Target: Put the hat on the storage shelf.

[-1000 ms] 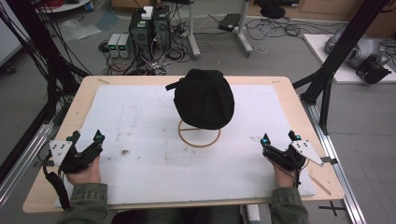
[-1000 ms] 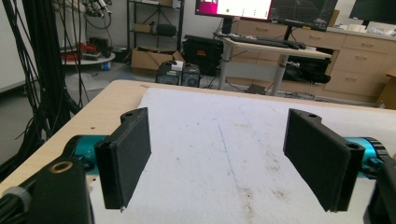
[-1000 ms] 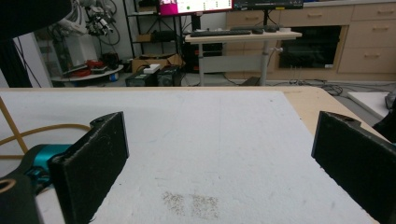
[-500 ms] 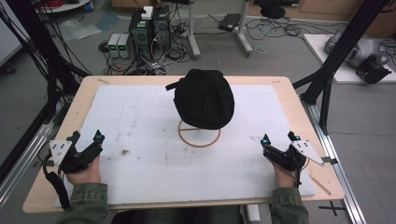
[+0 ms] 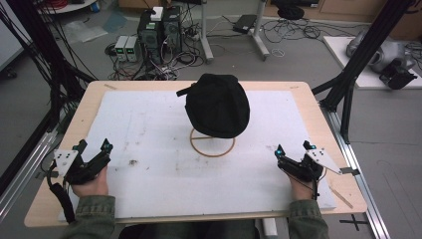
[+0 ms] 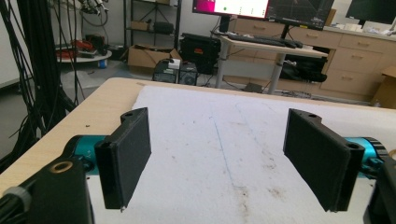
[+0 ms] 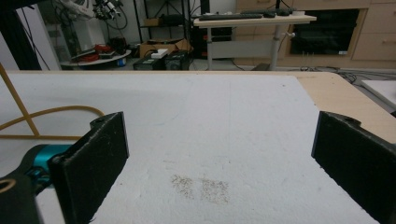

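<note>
Black jaws stand wide on both tools: we hold the left tool [image 5: 93,151] and right tool [image 5: 294,152] low at the tabletop's [image 5: 318,114] near corners, gripping nothing. Between them, farther back, the black cap [image 5: 218,105] sits on a wire stand [image 5: 212,145].
</note>
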A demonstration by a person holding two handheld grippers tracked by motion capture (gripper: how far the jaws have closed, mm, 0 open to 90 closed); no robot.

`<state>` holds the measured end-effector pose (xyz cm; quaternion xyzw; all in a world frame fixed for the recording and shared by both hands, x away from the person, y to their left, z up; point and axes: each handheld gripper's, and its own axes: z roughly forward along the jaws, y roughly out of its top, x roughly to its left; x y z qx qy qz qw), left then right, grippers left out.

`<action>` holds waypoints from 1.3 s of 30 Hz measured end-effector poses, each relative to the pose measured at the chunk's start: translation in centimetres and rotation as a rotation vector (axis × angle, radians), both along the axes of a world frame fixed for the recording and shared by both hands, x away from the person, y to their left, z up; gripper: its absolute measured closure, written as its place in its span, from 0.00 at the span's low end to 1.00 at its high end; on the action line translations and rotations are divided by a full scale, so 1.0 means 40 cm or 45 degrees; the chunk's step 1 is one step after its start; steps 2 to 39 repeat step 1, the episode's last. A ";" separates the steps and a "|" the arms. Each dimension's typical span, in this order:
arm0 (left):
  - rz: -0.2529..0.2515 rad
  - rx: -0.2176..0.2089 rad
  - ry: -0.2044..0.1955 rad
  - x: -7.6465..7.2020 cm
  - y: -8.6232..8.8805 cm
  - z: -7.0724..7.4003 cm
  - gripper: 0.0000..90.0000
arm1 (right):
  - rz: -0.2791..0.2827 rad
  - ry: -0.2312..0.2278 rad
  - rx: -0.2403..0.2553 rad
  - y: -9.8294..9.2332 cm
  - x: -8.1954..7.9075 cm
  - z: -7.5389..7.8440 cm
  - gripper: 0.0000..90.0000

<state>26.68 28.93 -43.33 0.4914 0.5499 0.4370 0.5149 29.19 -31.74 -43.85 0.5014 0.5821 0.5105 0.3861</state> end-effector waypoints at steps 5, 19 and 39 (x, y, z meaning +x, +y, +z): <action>-0.001 -0.002 -0.001 0.001 0.001 0.000 0.26 | 0.002 -0.004 -0.007 0.000 0.000 0.000 0.03; -0.001 -0.002 -0.001 0.001 0.001 0.000 0.26 | 0.002 -0.004 -0.007 0.000 0.000 0.000 0.03; -0.001 -0.002 -0.001 0.001 0.001 0.000 0.26 | 0.002 -0.004 -0.007 0.000 0.000 0.000 0.03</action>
